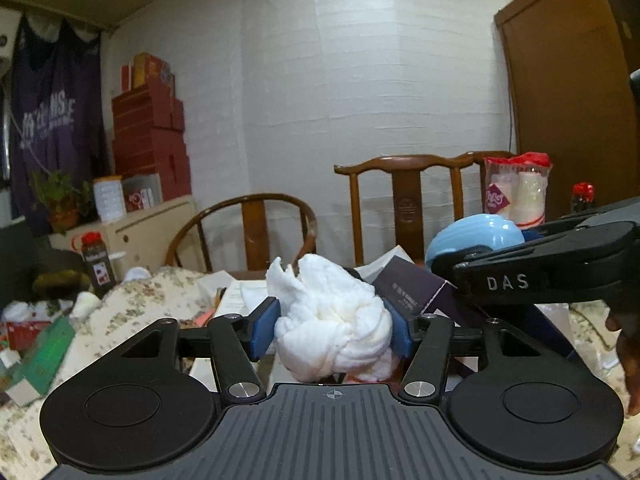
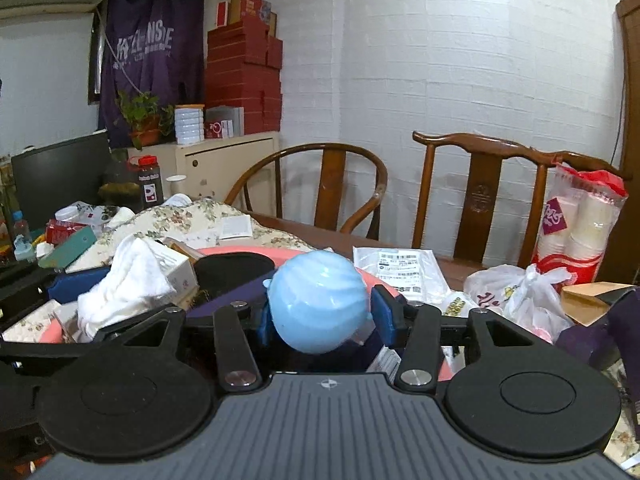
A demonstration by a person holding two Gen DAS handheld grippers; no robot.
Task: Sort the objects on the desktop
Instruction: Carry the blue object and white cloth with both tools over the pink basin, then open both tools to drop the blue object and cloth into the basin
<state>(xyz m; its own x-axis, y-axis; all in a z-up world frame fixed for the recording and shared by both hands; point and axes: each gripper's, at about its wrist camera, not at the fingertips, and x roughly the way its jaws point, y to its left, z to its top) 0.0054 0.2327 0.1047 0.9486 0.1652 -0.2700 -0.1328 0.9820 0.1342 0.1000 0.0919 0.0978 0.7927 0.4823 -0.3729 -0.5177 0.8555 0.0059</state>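
Observation:
A crumpled white cloth [image 1: 336, 320] sits between the blue pads of my left gripper [image 1: 334, 330], and both pads touch its sides. The cloth [image 2: 128, 280] also shows at the left of the right wrist view, above the pink basin [image 2: 380, 280]. A ribbed light blue ball [image 2: 318, 300] lies between the jaws of my right gripper [image 2: 324, 320]. Its left side is against the left pad, and a thin dark gap parts it from the right pad [image 2: 386, 316]. In the left wrist view the ball [image 1: 472, 236] appears at the right, beside that gripper's black arm.
A dark purple box [image 1: 408, 292] lies under the grippers. A floral cloth [image 2: 180, 216] covers the cluttered left of the table. Plastic bags [image 2: 520, 292], a sleeve of paper cups [image 2: 580, 224] and a labelled packet [image 2: 400, 268] lie at the right. Two wooden chairs [image 2: 480, 200] stand behind.

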